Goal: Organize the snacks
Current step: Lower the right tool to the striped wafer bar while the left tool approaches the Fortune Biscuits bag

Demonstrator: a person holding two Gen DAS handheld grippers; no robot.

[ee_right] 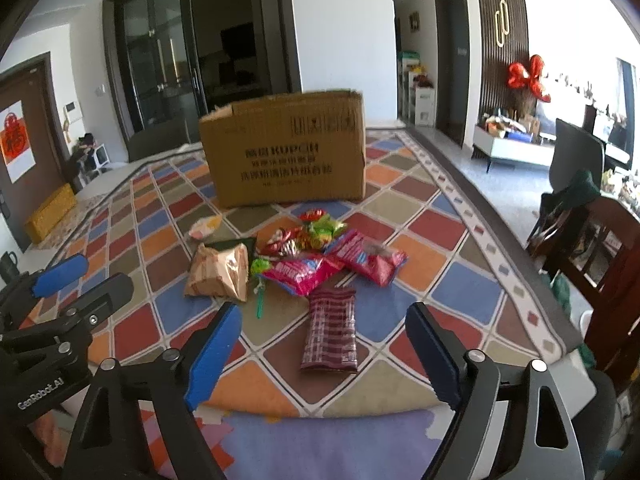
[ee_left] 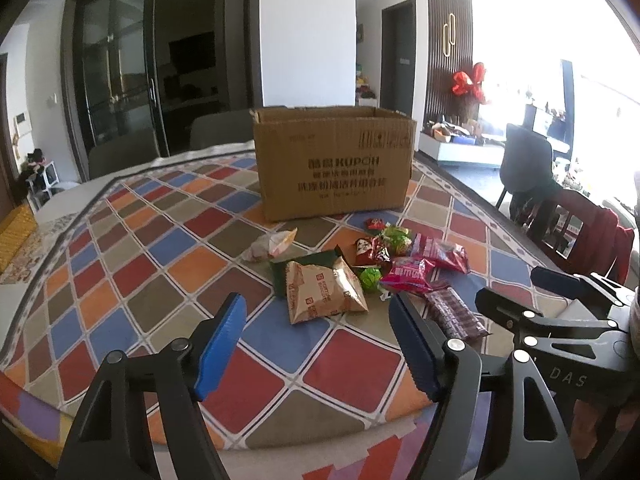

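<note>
An open cardboard box (ee_left: pixel 334 160) stands at the far side of the table. In front of it lies a loose pile of snacks: a tan packet (ee_left: pixel 324 292), pink packets (ee_left: pixel 408 274), a dark red striped packet (ee_right: pixel 330 332), a green candy (ee_left: pixel 370 278) and a pale wrapper (ee_left: pixel 270 244). My left gripper (ee_left: pixel 318 308) hangs open just short of the tan packet, its blue pads touching nothing. Beside it, my right gripper (ee_right: pixel 324 314) is open over the near end of the striped packet, with nothing gripped.
A patchwork cloth in red, blue, orange and olive (ee_left: pixel 160 240) covers the table. A dark wooden chair (ee_right: pixel 600 248) stands close at the table's right side. Grey chairs (ee_left: pixel 124 152) sit behind the far edge. The near table edge is right under both grippers.
</note>
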